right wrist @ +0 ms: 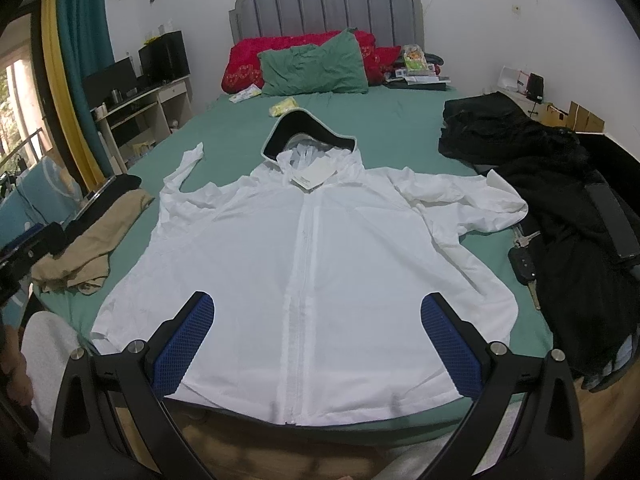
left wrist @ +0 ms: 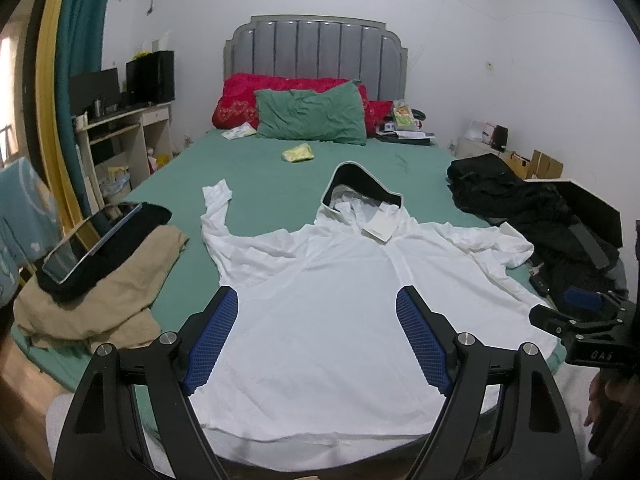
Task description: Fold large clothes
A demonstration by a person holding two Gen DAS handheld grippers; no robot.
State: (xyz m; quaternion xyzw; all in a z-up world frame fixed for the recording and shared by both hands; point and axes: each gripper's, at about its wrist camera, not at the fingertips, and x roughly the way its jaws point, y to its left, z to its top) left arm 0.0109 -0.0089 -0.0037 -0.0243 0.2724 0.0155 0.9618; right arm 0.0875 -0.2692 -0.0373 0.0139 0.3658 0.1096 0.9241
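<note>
White walls go round a bedroom with a big bed (right wrist: 384, 120) under a green sheet. At the far end stands a grey headboard (right wrist: 326, 4), with a red pillow (right wrist: 256, 60) and a green pillow (right wrist: 316, 66) leaning in front of it. A small yellow packet (right wrist: 283, 106) lies on the sheet near the pillows.

The white hooded jacket (right wrist: 304, 248) lies flat on the near half of the bed, front side up, with its zip running down the middle. Its hood (right wrist: 310, 132) points toward the pillows and shows a dark lining. A paper tag (right wrist: 314, 176) sits at the neck. Both sleeves are spread out to the sides, and the bottom edge reaches the near edge of the bed.

Left of the jacket is a tan cloth (left wrist: 100, 304) with a black thing and a shiny phone-like slab (left wrist: 92, 242) on top. Right of the jacket is a heap of black clothes (right wrist: 560, 200), and a car key (right wrist: 524, 266) lies just beside it on the sheet.

The left hand-held gripper (left wrist: 316, 312) hangs above the lower part of the jacket with its blue fingers (left wrist: 216, 344) spread wide, holding nothing. The right hand-held gripper (right wrist: 318, 316) does the same over the jacket's bottom part, spread wide and holding nothing.
</note>
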